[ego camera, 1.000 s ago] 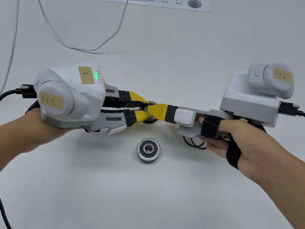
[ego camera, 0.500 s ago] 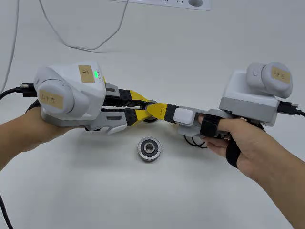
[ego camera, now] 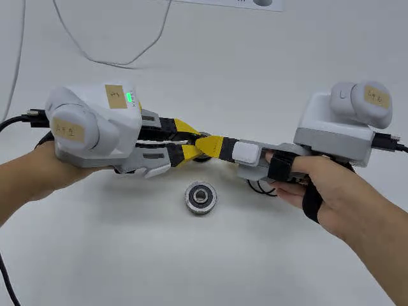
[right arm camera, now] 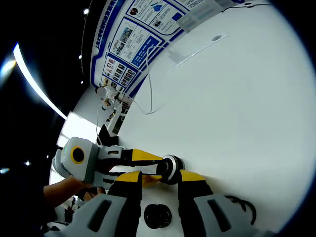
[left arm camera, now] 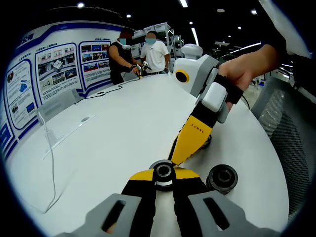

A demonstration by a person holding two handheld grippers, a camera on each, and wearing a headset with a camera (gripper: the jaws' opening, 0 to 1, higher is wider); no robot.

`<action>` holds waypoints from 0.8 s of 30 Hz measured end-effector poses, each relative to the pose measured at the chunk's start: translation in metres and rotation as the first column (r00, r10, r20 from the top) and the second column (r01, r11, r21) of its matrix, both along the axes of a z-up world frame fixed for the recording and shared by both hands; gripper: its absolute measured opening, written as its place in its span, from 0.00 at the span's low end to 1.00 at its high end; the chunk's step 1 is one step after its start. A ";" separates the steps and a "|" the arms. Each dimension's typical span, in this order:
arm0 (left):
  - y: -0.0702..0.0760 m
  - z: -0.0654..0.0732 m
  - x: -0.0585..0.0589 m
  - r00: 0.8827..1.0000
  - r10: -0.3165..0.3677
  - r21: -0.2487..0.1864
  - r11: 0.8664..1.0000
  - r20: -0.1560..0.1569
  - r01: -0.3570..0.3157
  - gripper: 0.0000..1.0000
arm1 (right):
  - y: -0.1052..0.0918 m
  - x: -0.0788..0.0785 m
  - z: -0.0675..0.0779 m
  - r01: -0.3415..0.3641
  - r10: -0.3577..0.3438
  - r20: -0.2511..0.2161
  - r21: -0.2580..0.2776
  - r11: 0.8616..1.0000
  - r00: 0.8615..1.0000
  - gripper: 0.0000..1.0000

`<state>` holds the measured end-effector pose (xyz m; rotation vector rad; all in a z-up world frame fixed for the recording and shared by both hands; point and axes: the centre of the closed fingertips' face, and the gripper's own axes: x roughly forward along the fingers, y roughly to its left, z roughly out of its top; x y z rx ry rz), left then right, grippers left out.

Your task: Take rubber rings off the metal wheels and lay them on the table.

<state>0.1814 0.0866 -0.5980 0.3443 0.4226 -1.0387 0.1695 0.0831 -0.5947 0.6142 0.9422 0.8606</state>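
My left gripper [ego camera: 191,148] comes in from the left, shut on a metal wheel [left arm camera: 164,174] with a black rubber ring, held just above the table. My right gripper [ego camera: 205,146] reaches in from the right and meets it there. In the right gripper view its yellow tips [right arm camera: 163,177] stand apart on either side of that wheel [right arm camera: 171,169]. Whether they press on the ring I cannot tell. A second wheel [ego camera: 199,198] lies flat on the table in front of both grippers. It is also seen in the left gripper view [left arm camera: 221,178] and in the right gripper view [right arm camera: 158,216].
Loose black rubber rings [ego camera: 260,189] lie on the white table [ego camera: 210,255] under my right hand. A thin cable [ego camera: 115,60] curves across the far side of the table. Two people [left arm camera: 138,49] stand at the far end.
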 end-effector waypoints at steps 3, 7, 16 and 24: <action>0.000 0.000 0.000 1.000 -0.001 0.000 1.000 -0.001 0.001 0.12 | 0.001 0.000 -0.002 0.002 -0.002 -0.006 -0.006 1.000 1.000 0.30; 0.000 0.000 0.000 1.000 -0.003 0.002 1.000 -0.002 0.003 0.12 | 0.001 -0.002 -0.002 0.002 -0.002 0.001 -0.014 1.000 1.000 0.30; 0.000 -0.001 -0.001 1.000 -0.006 0.006 1.000 -0.005 0.006 0.12 | -0.002 0.002 -0.004 0.027 -0.026 0.017 -0.025 0.999 1.000 0.33; 0.000 -0.001 -0.001 1.000 -0.009 0.010 1.000 -0.007 0.009 0.12 | 0.001 0.002 -0.002 0.034 -0.034 0.020 -0.002 0.999 0.999 0.34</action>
